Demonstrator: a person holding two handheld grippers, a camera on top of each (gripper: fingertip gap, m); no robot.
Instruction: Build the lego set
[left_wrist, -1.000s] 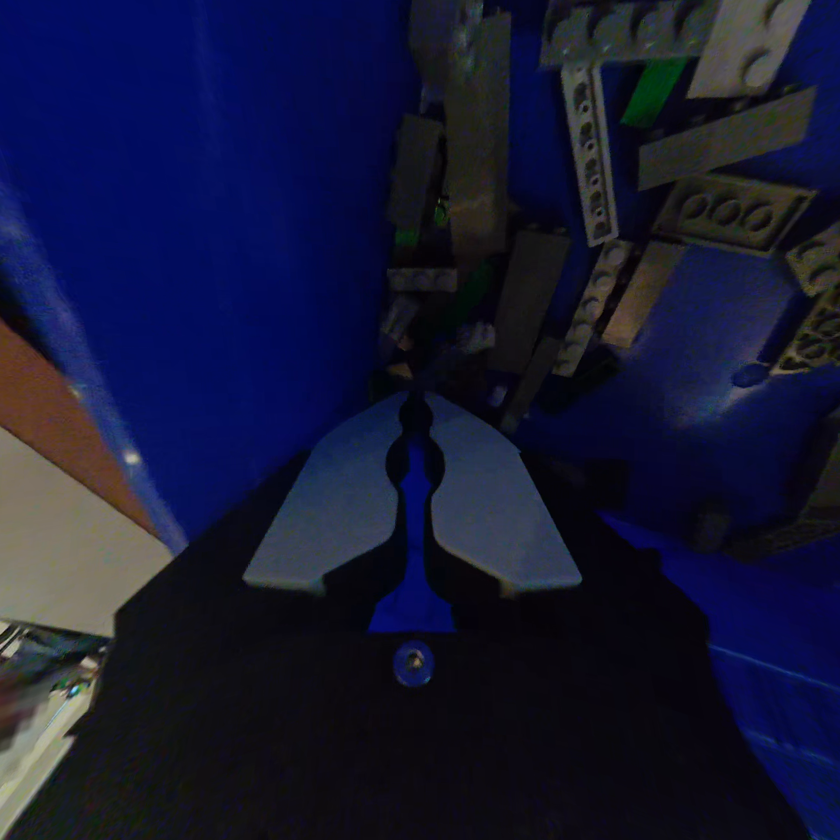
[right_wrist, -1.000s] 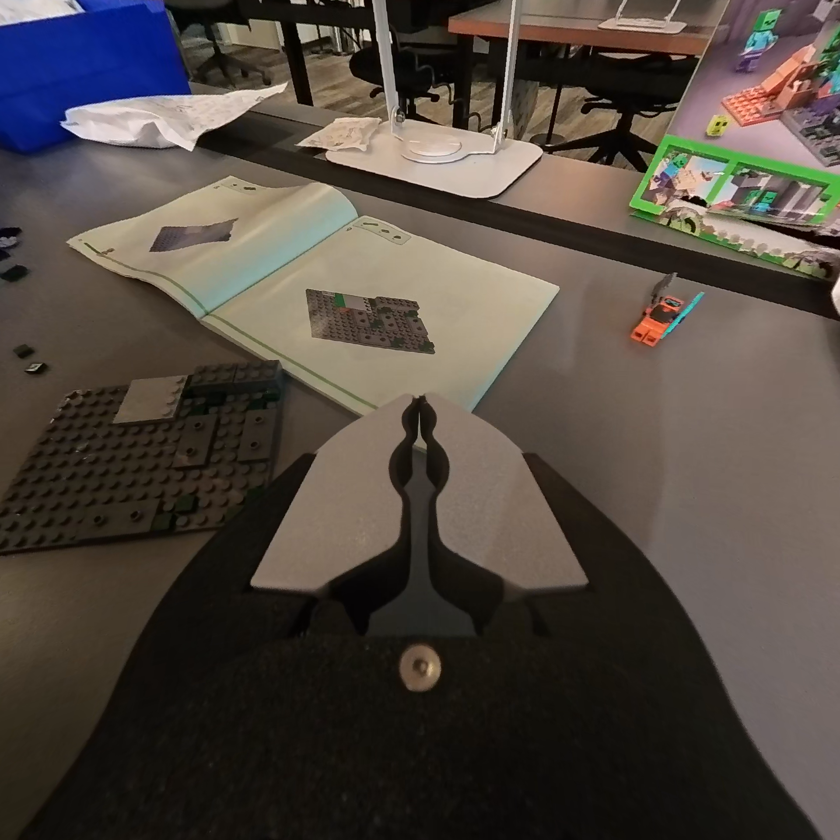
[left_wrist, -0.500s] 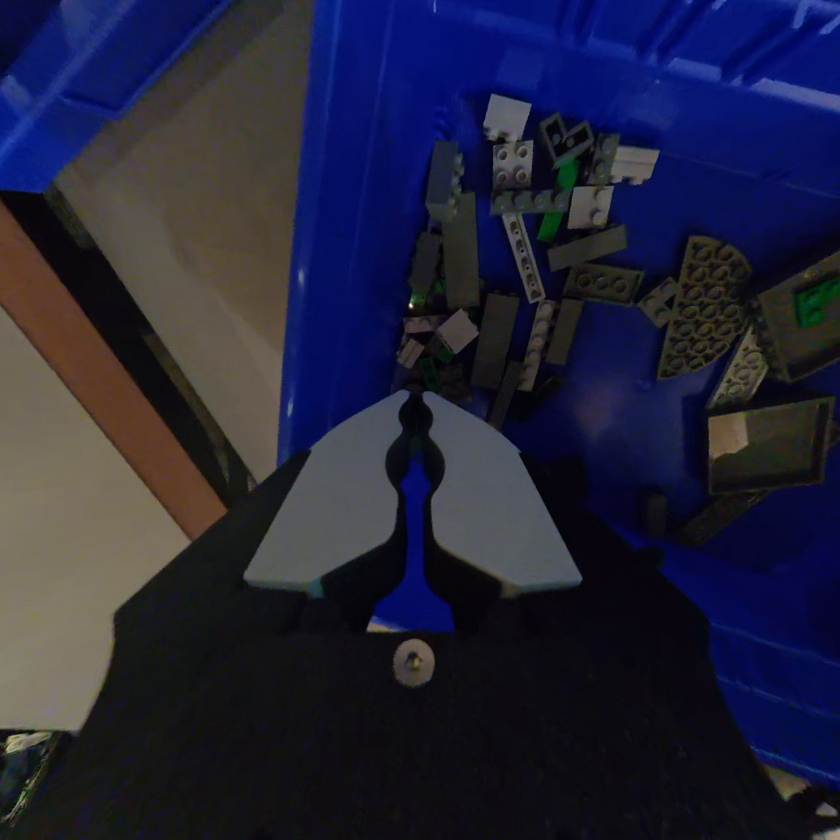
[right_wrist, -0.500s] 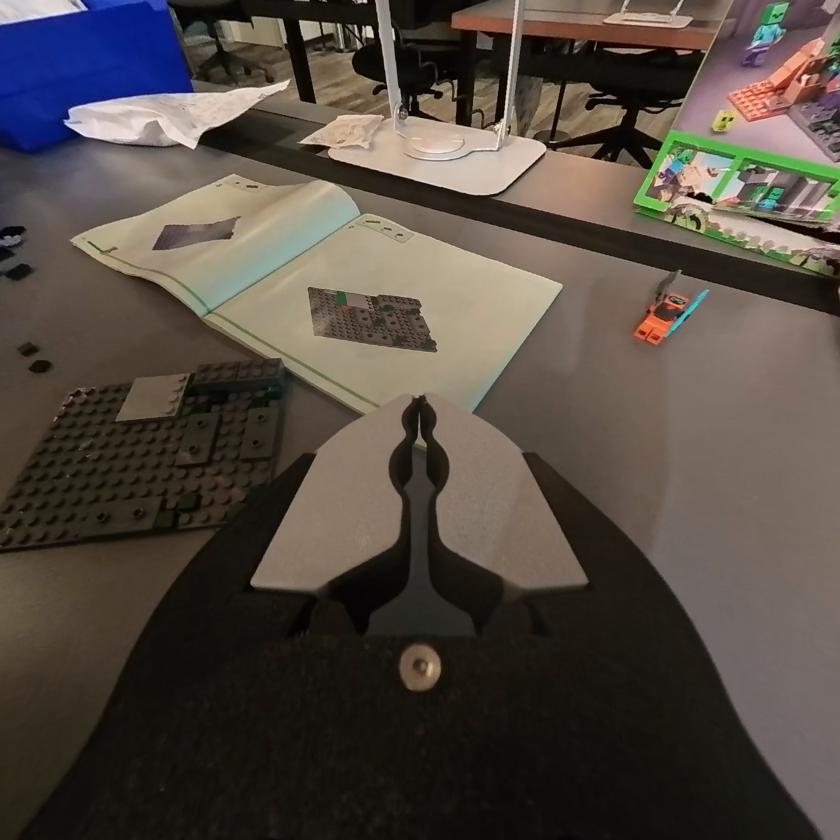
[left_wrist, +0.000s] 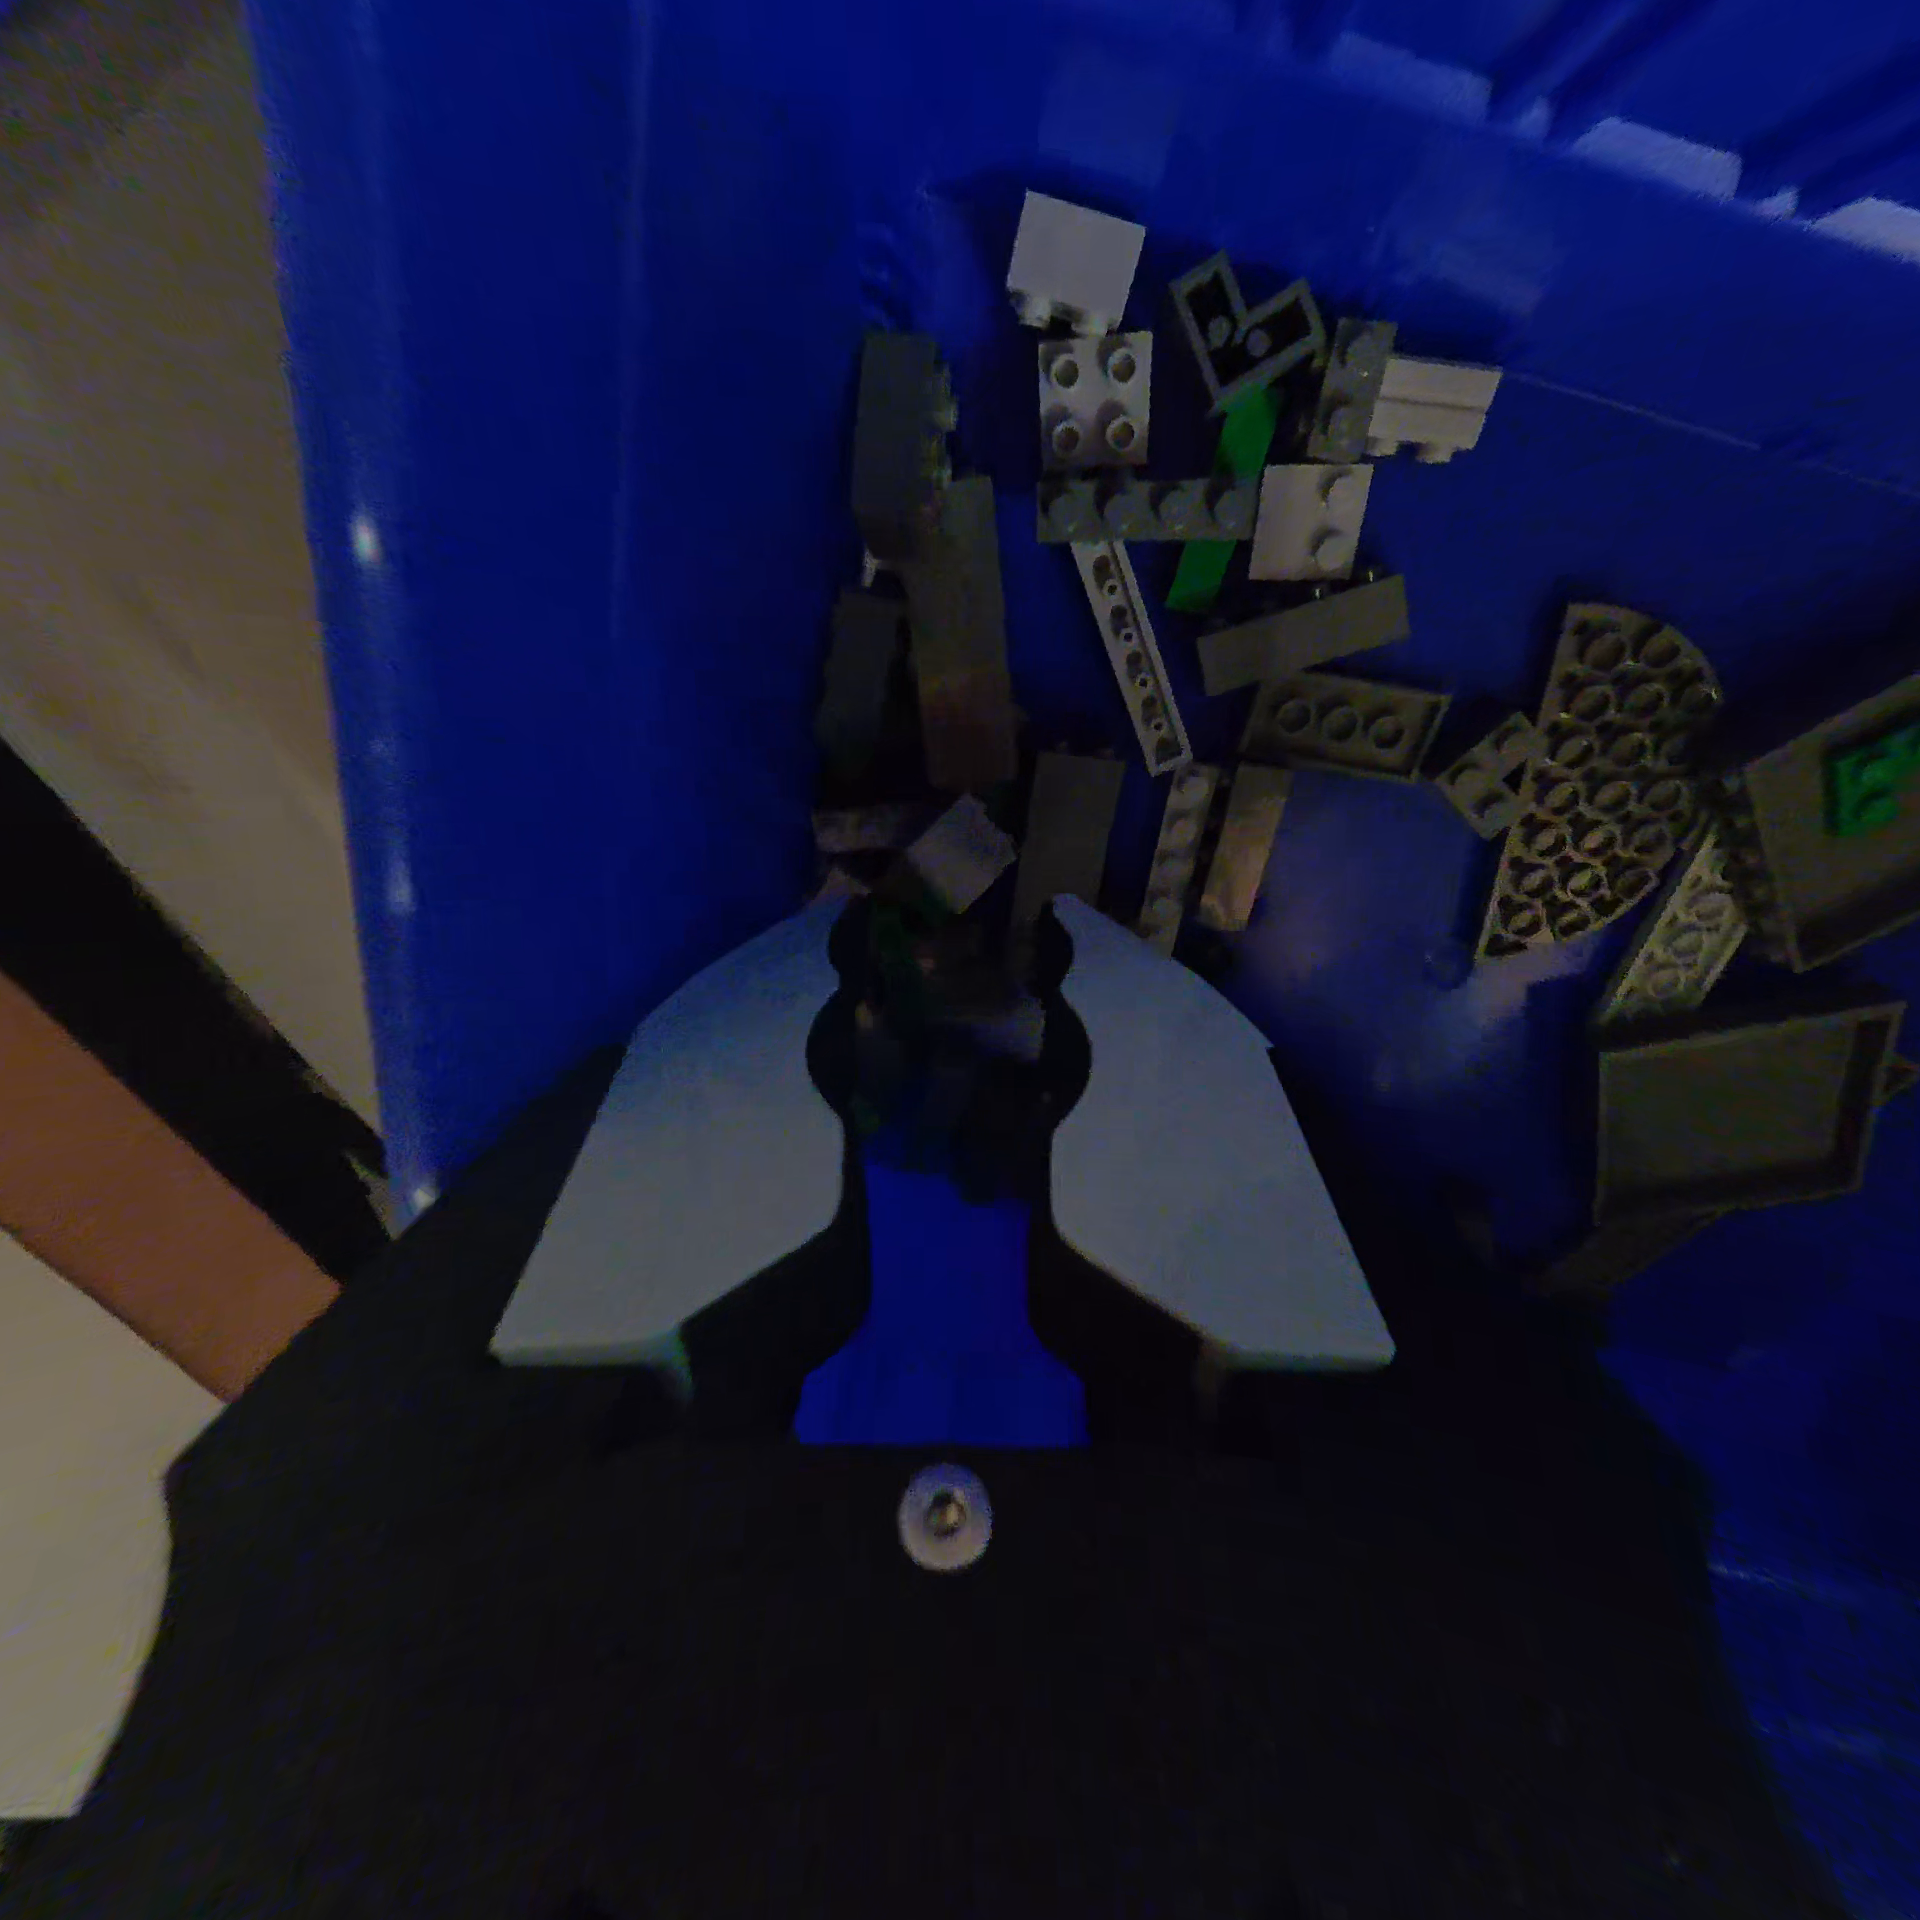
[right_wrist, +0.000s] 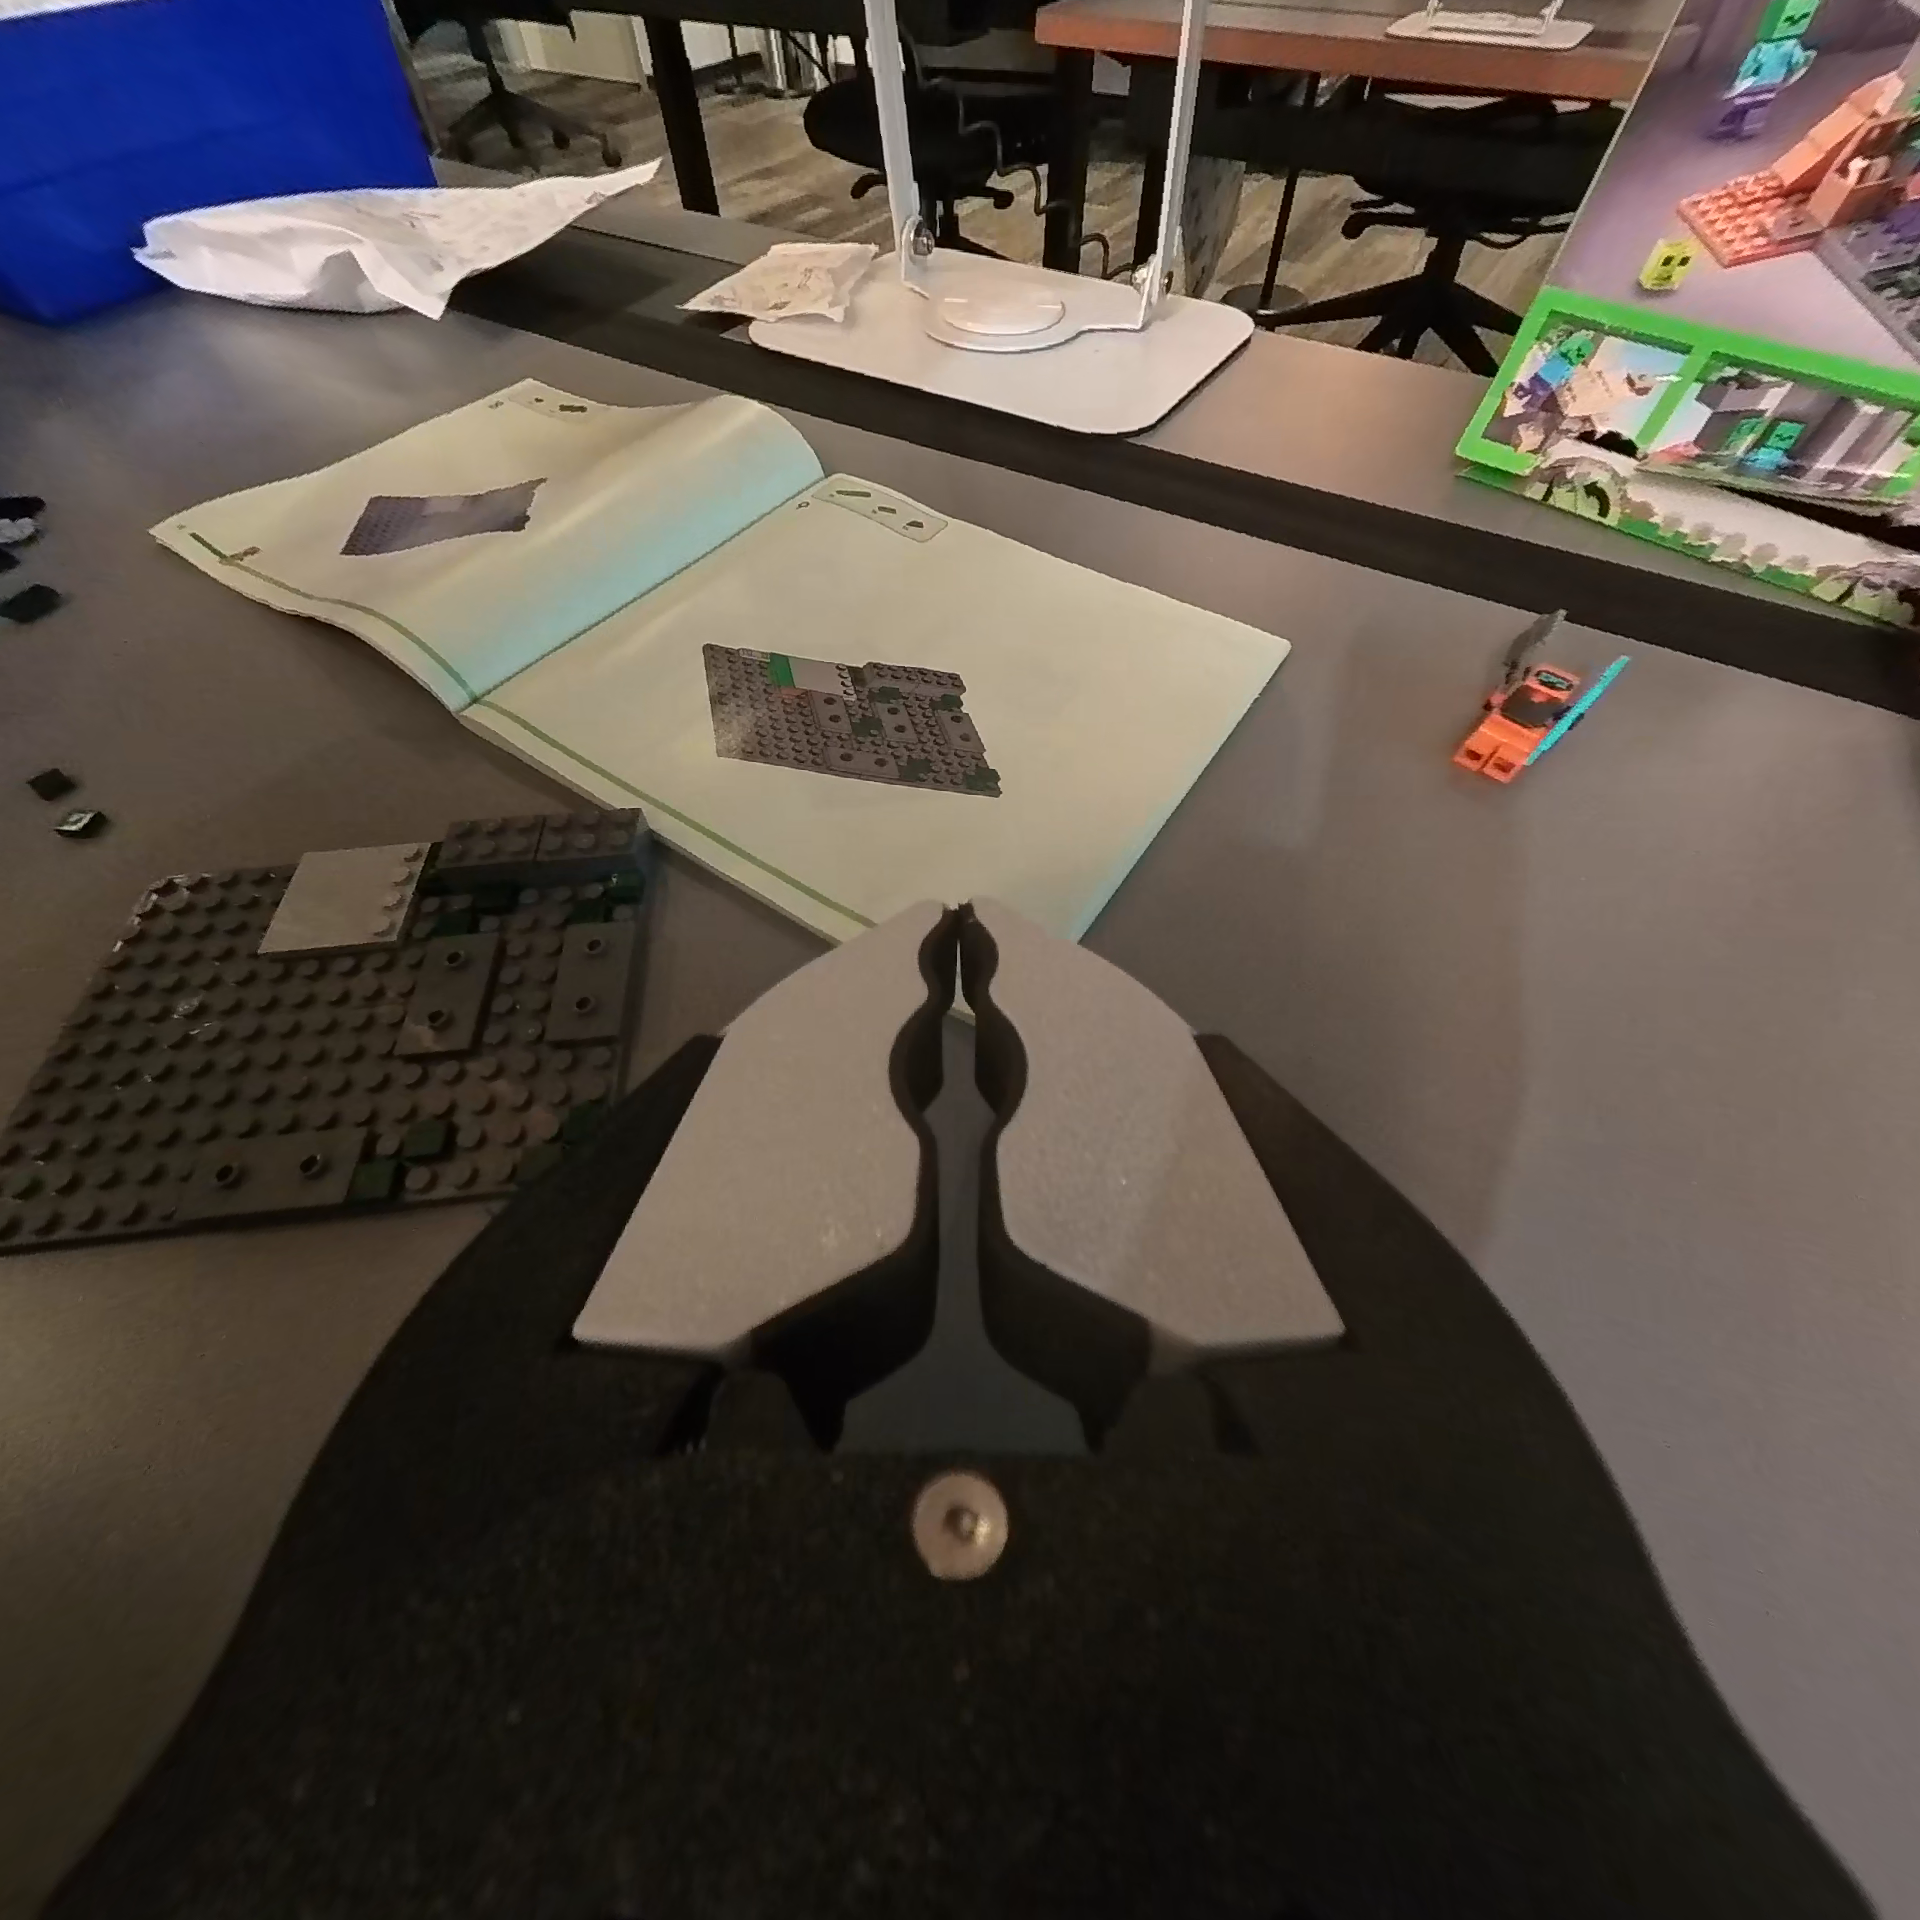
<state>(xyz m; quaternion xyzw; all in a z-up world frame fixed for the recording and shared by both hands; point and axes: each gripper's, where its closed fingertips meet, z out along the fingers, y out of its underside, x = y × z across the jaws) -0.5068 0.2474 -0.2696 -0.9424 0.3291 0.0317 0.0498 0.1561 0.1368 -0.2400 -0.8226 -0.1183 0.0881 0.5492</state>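
The dark baseplate (right_wrist: 312, 1049), lower left on the counter (right_wrist: 1558, 1039), carries only a few flat pieces: early days. The left hand-held gripper (left_wrist: 940, 914), spread, reaches into the blue bin (left_wrist: 582, 520) over loose bricks (left_wrist: 1132, 582); the right hand-held gripper (right_wrist: 958, 914) hovers pressed together, empty.

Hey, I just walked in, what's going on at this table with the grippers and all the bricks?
A person is building a Lego set with two handheld grippers. The left gripper is open inside a blue bin, its fingers spread over a dim pile of grey bricks, holding nothing clearly visible. The right gripper is shut and empty, hovering over the grey table. On the table lie a partly covered dark baseplate, an open instruction booklet, a small orange figure and the set's box.
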